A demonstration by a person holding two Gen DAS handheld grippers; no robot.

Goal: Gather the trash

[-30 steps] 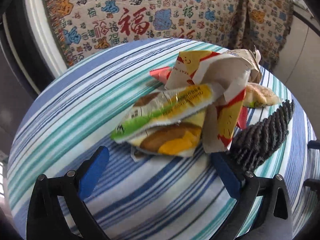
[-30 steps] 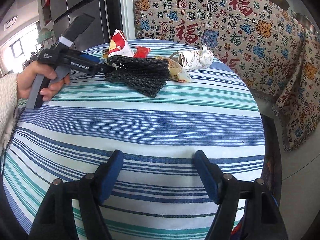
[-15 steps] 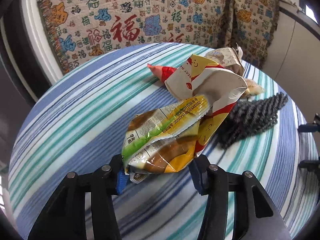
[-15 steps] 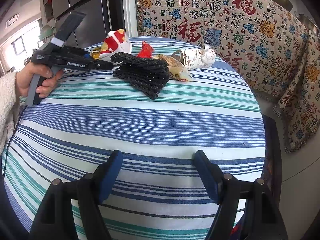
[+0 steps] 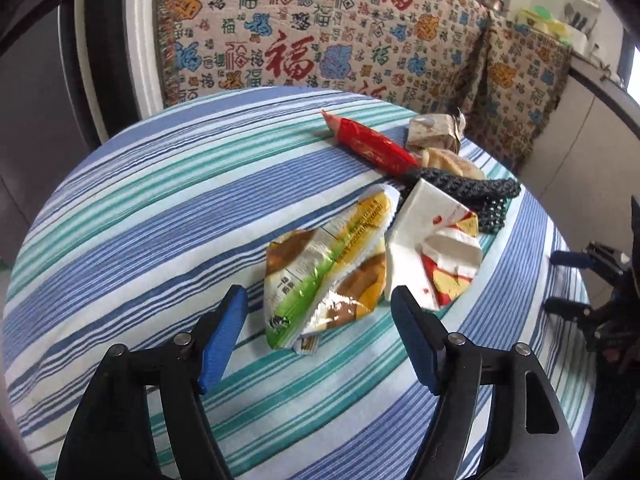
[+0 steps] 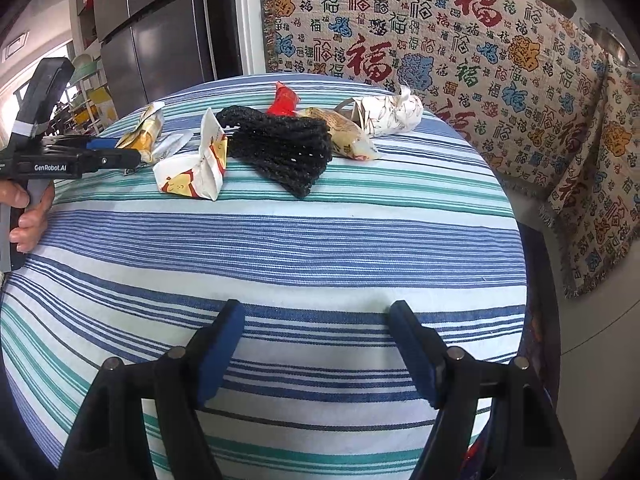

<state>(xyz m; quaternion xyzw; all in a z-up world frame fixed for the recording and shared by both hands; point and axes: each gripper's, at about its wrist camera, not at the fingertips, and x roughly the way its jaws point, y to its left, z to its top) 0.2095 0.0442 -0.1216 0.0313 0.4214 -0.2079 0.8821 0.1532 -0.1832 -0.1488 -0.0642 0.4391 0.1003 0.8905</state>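
Right wrist view, striped tablecloth [image 6: 320,240], patterned blanket [image 6: 460,60] behind, both tongs apart.

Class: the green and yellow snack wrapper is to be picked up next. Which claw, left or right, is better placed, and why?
Left. The left claw is open with the wrapper lying between its fingers. The right claw is open over bare tablecloth, far from the trash.
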